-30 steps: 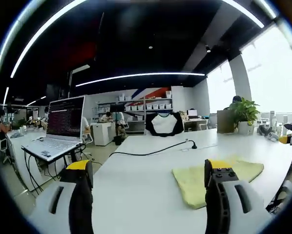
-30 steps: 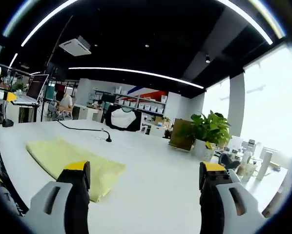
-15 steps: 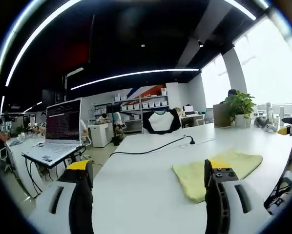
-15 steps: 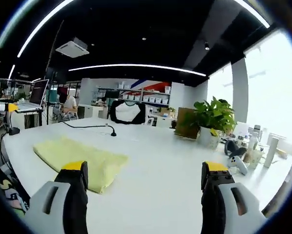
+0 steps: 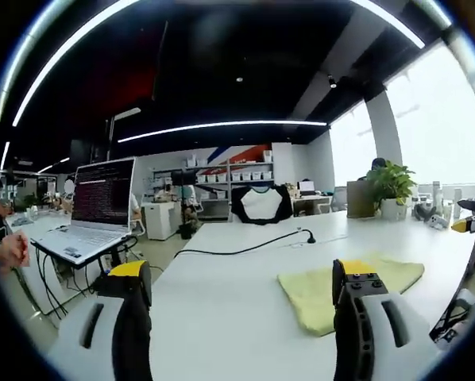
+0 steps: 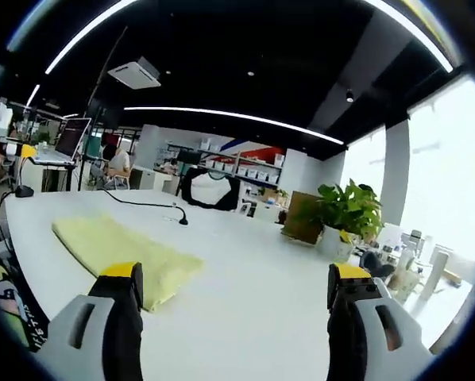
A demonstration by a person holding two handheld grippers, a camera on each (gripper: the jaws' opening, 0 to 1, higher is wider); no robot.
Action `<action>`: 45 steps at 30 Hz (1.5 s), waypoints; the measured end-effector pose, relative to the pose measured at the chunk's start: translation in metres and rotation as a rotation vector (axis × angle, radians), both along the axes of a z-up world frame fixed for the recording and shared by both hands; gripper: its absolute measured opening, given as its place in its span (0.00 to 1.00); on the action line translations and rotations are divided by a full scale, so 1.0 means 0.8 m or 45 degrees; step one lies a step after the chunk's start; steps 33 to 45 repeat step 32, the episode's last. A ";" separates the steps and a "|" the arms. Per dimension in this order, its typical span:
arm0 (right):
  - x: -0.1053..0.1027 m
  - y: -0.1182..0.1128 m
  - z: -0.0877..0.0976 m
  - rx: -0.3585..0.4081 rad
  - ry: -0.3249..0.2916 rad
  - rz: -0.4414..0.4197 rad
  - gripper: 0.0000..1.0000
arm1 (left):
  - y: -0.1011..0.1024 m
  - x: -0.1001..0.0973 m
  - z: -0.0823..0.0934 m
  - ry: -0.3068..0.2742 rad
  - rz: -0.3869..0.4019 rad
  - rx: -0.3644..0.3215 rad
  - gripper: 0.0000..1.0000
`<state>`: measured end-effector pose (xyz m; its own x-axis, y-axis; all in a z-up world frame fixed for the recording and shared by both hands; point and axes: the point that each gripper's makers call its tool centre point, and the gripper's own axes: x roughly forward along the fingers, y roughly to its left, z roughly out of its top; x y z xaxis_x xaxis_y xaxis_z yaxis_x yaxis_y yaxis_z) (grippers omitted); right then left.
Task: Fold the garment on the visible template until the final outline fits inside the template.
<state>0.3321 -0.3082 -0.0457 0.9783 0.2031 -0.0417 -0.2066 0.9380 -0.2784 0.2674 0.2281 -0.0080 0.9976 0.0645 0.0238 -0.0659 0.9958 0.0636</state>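
A folded pale yellow garment [image 5: 313, 290] lies flat on the white table [image 5: 222, 262], low and right in the left gripper view, partly behind my right-hand jaw. My left gripper [image 5: 241, 298] stands open over the table with nothing between its jaws. In the right gripper view the same yellow garment [image 6: 114, 246] stretches across the left of the table [image 6: 253, 270]. My right gripper [image 6: 233, 302] is open and empty, to the right of the cloth. The yellow tip of the other gripper [image 6: 19, 150] shows at the far left edge. I can make out no template outline.
A black cable with a plug [image 5: 253, 246] runs across the table behind the garment. An open laptop [image 5: 94, 214] sits on a stand at the left. A potted plant [image 6: 337, 218] and small items [image 6: 396, 266] stand at the table's far right. People sit at desks beyond.
Both views have shifted slightly with the hands. The garment lies as before and both grippers stay open. A hand now shows at the left gripper view's left edge.
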 end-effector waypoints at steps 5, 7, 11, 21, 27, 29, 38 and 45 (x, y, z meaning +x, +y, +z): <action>0.002 -0.001 -0.001 -0.027 -0.004 -0.008 1.00 | -0.004 -0.003 0.008 -0.031 -0.028 0.007 1.00; 0.002 0.001 -0.005 -0.019 0.014 0.005 1.00 | -0.003 -0.004 0.007 -0.029 -0.027 0.009 1.00; 0.002 0.003 -0.010 -0.023 0.031 0.015 1.00 | 0.001 -0.007 0.009 -0.044 -0.020 -0.014 1.00; 0.000 -0.001 -0.015 -0.029 0.048 0.002 1.00 | 0.004 -0.009 0.009 -0.053 -0.014 -0.023 1.00; -0.001 0.001 -0.014 -0.034 0.048 0.013 1.00 | 0.006 -0.011 0.008 -0.056 -0.006 -0.026 1.00; 0.000 0.001 -0.015 -0.035 0.052 0.014 1.00 | 0.007 -0.011 0.008 -0.057 -0.001 -0.027 1.00; 0.001 0.001 -0.016 -0.035 0.055 0.015 1.00 | 0.007 -0.010 0.007 -0.054 0.002 -0.028 1.00; 0.001 0.001 -0.016 -0.035 0.055 0.015 1.00 | 0.007 -0.010 0.007 -0.054 0.002 -0.028 1.00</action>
